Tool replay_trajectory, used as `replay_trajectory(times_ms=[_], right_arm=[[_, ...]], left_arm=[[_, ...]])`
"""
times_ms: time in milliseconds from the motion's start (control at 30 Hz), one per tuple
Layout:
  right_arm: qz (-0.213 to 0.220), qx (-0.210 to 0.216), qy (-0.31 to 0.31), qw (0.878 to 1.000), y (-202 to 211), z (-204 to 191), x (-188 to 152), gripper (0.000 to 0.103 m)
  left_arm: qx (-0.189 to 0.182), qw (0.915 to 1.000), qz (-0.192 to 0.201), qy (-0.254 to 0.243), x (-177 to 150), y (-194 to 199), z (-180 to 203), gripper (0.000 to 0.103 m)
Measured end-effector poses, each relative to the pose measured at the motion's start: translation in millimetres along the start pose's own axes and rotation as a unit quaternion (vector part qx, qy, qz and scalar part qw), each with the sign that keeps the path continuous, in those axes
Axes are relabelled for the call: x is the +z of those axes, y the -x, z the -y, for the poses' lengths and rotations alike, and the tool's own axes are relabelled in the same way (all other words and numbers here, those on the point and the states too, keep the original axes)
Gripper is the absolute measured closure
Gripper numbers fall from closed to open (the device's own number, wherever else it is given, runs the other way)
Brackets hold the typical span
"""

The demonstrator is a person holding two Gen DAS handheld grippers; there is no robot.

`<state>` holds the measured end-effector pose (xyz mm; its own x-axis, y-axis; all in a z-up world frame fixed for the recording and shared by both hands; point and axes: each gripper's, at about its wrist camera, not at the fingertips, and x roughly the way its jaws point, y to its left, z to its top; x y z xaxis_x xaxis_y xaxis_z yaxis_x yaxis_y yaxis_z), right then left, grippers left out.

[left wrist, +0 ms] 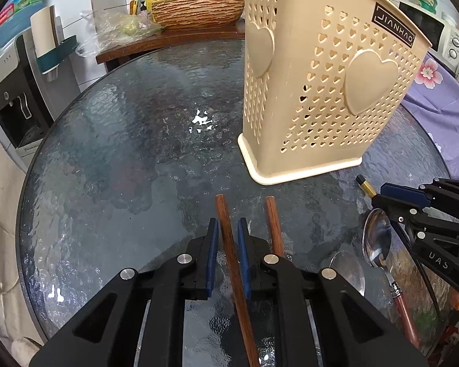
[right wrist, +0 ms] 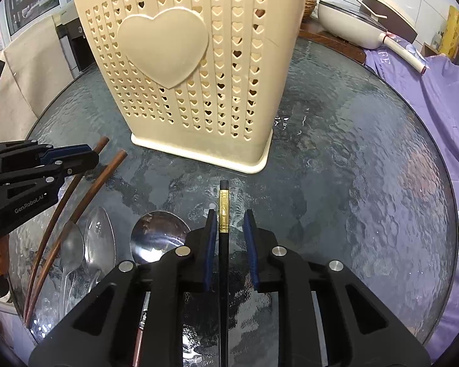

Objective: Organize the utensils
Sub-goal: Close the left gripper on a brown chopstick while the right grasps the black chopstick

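Observation:
A beige perforated utensil holder (left wrist: 318,91) with heart shapes stands on the round glass table (left wrist: 122,153); it also fills the upper right wrist view (right wrist: 192,67). My left gripper (left wrist: 228,223) is open, its blue pads either side of a brown wooden chopstick (left wrist: 229,244) lying on the glass. A second brown chopstick (left wrist: 274,223) lies just right of it. My right gripper (right wrist: 229,217) is open around a black chopstick with a gold band (right wrist: 223,214). Metal spoons (right wrist: 159,235) lie left of it.
A spoon with a reddish handle (left wrist: 379,244) lies at the right. A wooden basin (left wrist: 199,10) and counter stand beyond the table. Purple floral cloth (right wrist: 428,98) covers the right side. A white pan (right wrist: 352,21) sits behind. A water dispenser (left wrist: 12,91) stands at the left.

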<state>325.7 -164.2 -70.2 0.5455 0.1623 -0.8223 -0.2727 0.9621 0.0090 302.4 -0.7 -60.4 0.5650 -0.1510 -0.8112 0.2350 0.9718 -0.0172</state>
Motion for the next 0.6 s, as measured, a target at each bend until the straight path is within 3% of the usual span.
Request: replay_trajectory(times_ms=[133, 600], right_arm=[[-0.002, -0.004, 0.013, 1.000, 0, -8, 0, 0.095], [0.005, 0.019, -0.006, 1.000, -1, 4, 2, 0.096]], left_arm=[[0.003, 1.0000, 0.002, -0.001, 1, -2, 1, 0.093], [-0.004, 0.9998, 0.006, 0.017, 1, -2, 1, 0.096]])
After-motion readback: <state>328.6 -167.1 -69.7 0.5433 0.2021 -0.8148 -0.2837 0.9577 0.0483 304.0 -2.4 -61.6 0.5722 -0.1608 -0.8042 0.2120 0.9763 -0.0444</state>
